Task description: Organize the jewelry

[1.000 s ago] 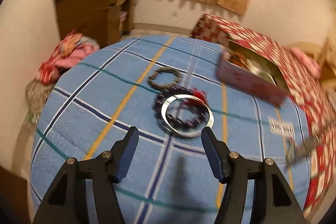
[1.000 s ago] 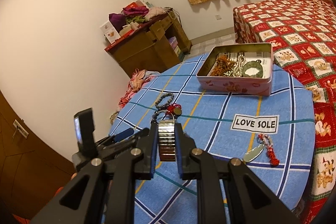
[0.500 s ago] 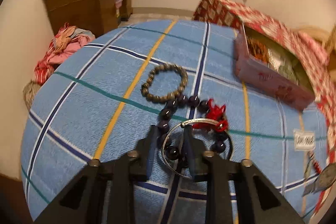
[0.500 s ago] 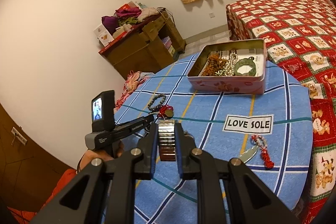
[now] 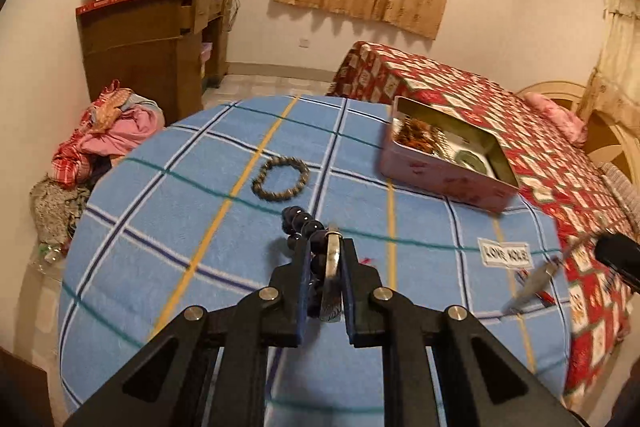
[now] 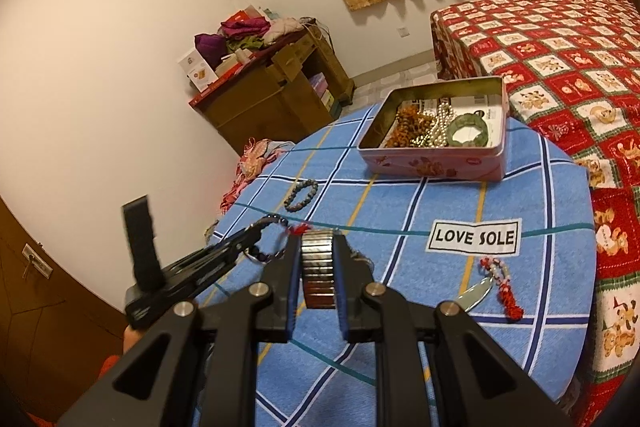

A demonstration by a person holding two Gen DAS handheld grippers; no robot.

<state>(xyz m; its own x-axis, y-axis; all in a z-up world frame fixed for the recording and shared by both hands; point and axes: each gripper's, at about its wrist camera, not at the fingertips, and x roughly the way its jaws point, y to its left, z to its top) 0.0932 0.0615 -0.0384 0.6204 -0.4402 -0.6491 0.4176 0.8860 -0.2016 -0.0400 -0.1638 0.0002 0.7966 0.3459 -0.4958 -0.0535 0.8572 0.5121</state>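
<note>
The left gripper (image 5: pixel 327 259) is clamped on a silver bangle (image 5: pixel 332 267) above a blue checked table (image 5: pixel 160 227). The right gripper (image 6: pixel 316 267) pinches a metal watch band (image 6: pixel 317 273), near the jewelry tin (image 6: pixel 436 163)

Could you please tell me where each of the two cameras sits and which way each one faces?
Left wrist: on the left gripper, looking across the table toward the tin; jaws shut on a silver bangle.
Right wrist: on the right gripper, facing the same way; jaws shut on a metal band; the left gripper shows.
Shared: tin, table, beaded bracelet.
</note>
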